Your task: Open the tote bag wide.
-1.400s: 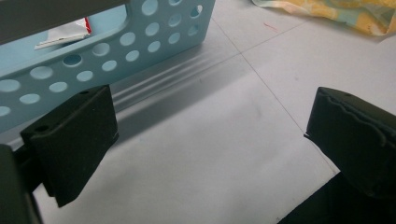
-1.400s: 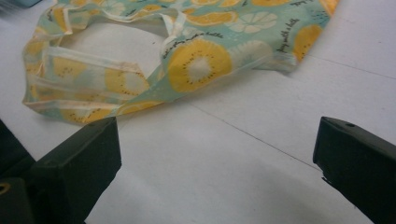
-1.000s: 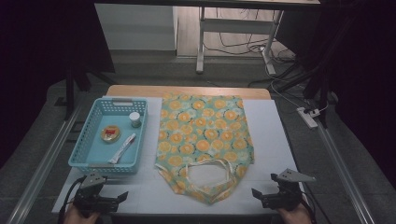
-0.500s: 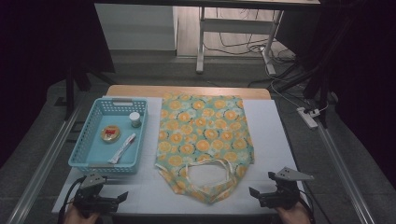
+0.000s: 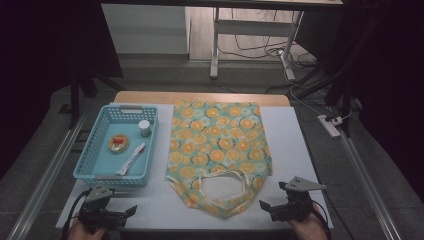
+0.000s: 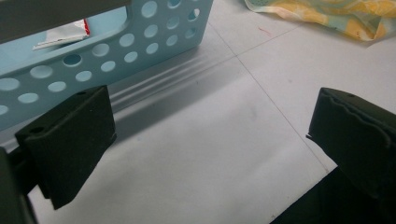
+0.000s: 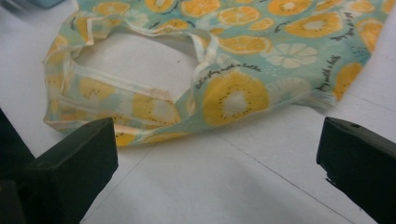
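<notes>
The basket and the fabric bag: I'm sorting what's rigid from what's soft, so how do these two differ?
The basket is plain light-blue plastic with perforated upright walls; the fabric bag is patterned with orange slices on teal. The basket stands open and holds small items; the bag lies flat and spread, handles toward the person. The basket sits nearer the left claw, the bag nearer the right claw. Both rest on the white table surface, untouched.

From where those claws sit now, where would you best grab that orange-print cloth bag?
Probably by its handles, the cream loop lying at the near end of the cloth bag. The right claw, open, sits just beside that end, so coming in from the near right looks shortest. In the right gripper view the strap stands slightly proud of the flat cloth, giving an edge to pinch.
</notes>
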{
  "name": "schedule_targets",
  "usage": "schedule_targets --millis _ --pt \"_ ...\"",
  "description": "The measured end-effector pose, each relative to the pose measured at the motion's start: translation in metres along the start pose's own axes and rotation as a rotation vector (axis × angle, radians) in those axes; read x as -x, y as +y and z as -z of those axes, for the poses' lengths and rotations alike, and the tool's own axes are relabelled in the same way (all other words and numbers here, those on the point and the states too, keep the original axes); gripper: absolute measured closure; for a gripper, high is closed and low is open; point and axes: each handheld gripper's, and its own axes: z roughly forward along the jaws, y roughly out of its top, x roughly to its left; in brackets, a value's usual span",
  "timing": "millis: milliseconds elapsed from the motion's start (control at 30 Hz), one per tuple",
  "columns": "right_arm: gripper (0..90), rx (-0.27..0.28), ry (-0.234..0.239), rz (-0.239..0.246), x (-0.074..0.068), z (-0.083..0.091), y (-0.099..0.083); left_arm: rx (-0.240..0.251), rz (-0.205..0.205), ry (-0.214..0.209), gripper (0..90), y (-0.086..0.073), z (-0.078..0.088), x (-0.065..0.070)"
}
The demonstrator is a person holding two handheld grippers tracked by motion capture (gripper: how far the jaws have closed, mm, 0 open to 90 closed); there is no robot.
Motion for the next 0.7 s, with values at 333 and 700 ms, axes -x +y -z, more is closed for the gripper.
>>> schedule_targets --millis 333,700 --pt "0.0 -0.033 0.041 0.042 -0.013 -0.009 0.006 -0.003 0.000 0.000 0.8 0.000 0.000 0.000" --pt "0.0 -0.078 0.099 0.110 -0.032 -0.030 0.019 -0.004 -0.004 0.002 0.8 0.000 0.000 0.000"
